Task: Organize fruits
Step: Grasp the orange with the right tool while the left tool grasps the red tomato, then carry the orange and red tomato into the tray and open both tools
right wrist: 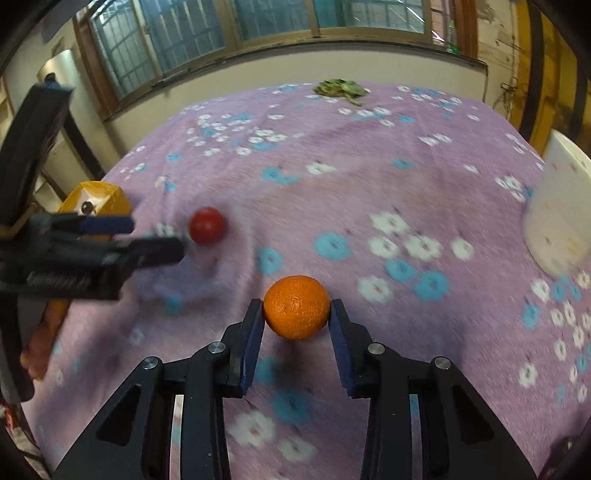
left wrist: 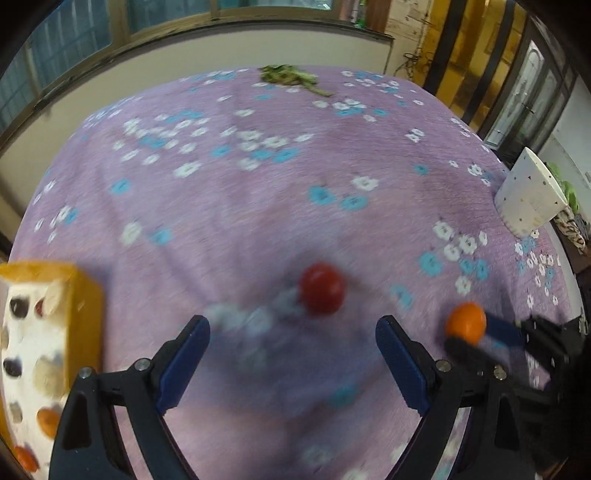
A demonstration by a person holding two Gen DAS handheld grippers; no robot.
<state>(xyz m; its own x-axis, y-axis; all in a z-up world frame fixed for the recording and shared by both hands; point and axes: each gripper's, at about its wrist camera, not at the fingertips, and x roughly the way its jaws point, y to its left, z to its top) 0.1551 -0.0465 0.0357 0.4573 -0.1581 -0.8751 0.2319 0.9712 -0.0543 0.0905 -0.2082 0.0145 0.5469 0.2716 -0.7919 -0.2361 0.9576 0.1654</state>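
The mandarin orange (right wrist: pixel 296 307) sits between the jaws of my right gripper (right wrist: pixel 296 314), pads pressed on its two sides at the widest part, with the fruit just above the bed cover, in the near half of it. I judge it light and round, with a pebbled peel that gives a fair hold but a soft body under it (squeeze hard and it bruises), so a grip across the middle, as now, suits it.

The red tomato (left wrist: pixel 322 288) lies on the cover just ahead of my left gripper (left wrist: pixel 293 332), whose jaws stand wide with nothing between them. It looks smooth-skinned, likely slippery and easy to roll or crush; I would take it across its belly.

All this rests on a bed under a purple floral sheet (left wrist: pixel 258 206), soft and wrinkled. An orange-and-white fruit box (left wrist: pixel 44 325) stands at the near left edge, a white speckled container (left wrist: pixel 528 195) at the right edge, some green leaves (left wrist: pixel 288 75) at the far edge. Barred windows (right wrist: pixel 258 33) run behind.
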